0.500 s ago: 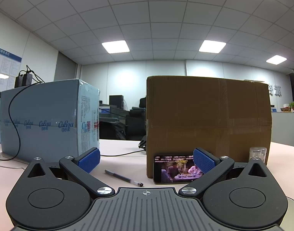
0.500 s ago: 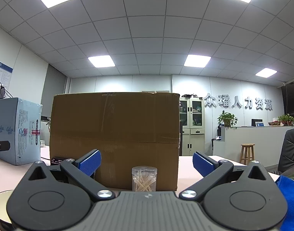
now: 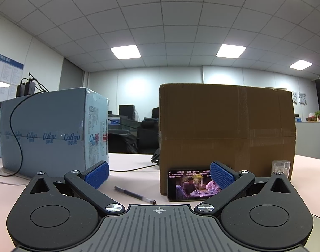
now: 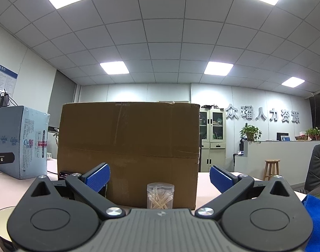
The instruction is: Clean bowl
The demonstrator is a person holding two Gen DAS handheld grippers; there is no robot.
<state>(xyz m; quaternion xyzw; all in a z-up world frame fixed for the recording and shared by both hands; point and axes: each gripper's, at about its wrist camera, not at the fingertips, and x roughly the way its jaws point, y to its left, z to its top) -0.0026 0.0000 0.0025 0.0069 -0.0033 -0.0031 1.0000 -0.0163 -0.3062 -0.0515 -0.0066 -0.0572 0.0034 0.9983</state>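
Observation:
The bowl [image 4: 0,220] shows as a pale metal rim at the lower left of the right wrist view, mostly hidden behind the gripper body; a sliver of the bowl's rim [image 3: 319,220] also shows at the lower right of the left wrist view. A blue cloth [image 4: 316,216] lies at the lower right edge. My left gripper [image 3: 159,175] is open, blue pads wide apart, nothing between them. My right gripper [image 4: 159,177] is open too, pointing level at a clear jar of cotton swabs [image 4: 160,195] that stands farther off on the table.
A brown cardboard box [image 3: 227,134] stands ahead on the pinkish table [image 3: 128,161], with a phone [image 3: 190,185] playing video leaning on it. A pen [image 3: 134,195] lies in front. A light-blue carton [image 3: 48,130] with a black cable stands left. An office chair [image 4: 318,166] is at the right.

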